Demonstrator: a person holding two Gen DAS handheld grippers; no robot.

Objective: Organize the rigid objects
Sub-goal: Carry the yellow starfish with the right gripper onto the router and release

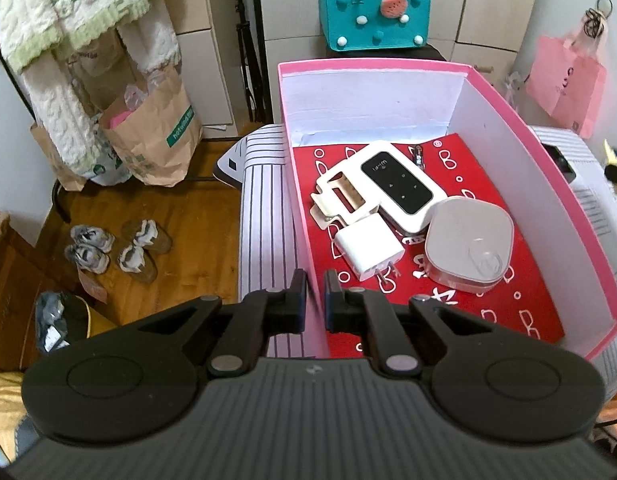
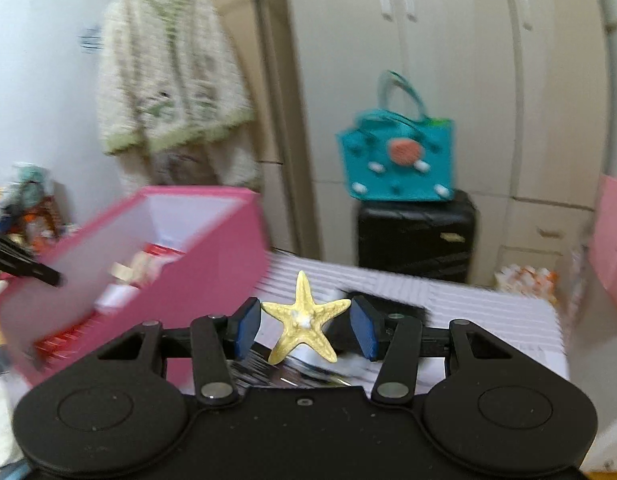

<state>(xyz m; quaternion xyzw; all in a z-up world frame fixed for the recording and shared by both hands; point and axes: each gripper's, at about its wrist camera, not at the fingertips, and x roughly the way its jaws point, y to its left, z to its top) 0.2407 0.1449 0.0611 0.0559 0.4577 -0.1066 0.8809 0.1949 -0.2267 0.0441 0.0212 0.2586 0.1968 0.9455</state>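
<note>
One starfish (image 2: 304,320) arm points up between right claw (image 2: 305,327) pads.

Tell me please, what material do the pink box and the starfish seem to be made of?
The pink box looks like matte cardboard: thin flat walls, white inside, with folded flaps at the back corner. The starfish looks like a dried real one or a resin copy, pale yellow with a grainy, bumpy surface; the pictures leave this open. The right gripper holds it.

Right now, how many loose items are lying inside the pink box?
5, maybe more hidden: beige plastic hair claw left, white Wi-Fi router centre, small dark stick behind it, white charger plug in front, and grey rounded case right.
</note>
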